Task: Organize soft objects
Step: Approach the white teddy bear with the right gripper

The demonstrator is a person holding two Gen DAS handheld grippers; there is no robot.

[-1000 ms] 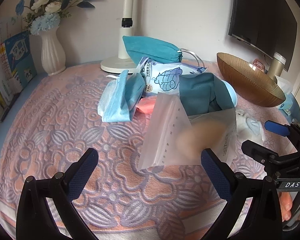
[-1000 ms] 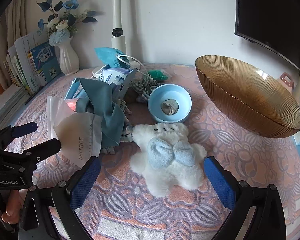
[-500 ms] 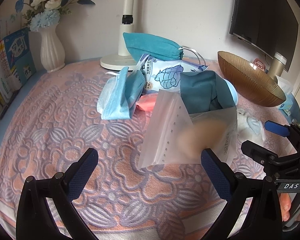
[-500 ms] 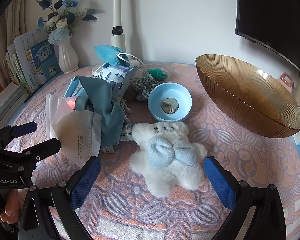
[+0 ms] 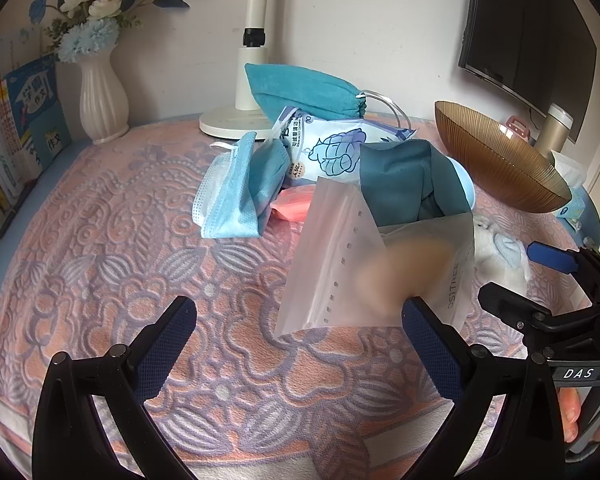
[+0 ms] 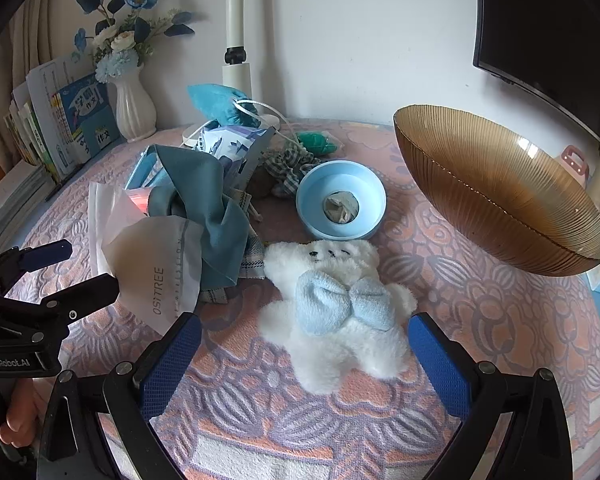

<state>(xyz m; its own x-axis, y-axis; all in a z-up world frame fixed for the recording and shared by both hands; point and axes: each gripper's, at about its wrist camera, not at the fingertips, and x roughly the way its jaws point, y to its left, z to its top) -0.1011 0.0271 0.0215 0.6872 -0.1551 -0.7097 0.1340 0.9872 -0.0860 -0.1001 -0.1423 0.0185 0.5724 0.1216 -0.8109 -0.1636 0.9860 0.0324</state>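
Observation:
A white plush bear (image 6: 336,312) with a light blue bow lies flat on the patterned cloth, just ahead of my open right gripper (image 6: 304,356), whose fingers stand on either side of its lower half. My left gripper (image 5: 296,336) is open above the cloth, with a frosted plastic pouch (image 5: 376,264) just beyond its right finger. Behind the pouch lie a dark teal cloth (image 5: 404,180), blue face masks (image 5: 240,188), a wipes pack (image 5: 332,148) and a teal drawstring bag (image 5: 300,88). The left gripper (image 6: 56,268) shows at the left edge of the right wrist view.
A large amber glass bowl (image 6: 496,188) is tilted at the right. A small blue bowl (image 6: 340,200) sits behind the bear. A white lamp base (image 5: 228,124), a white vase (image 5: 100,96) of flowers and books stand along the back left. A dark monitor (image 5: 532,36) is at upper right.
The left wrist view has shifted slightly, and the pile and vase sit a little lower and further right in frame. The right gripper and the bear hold their places.

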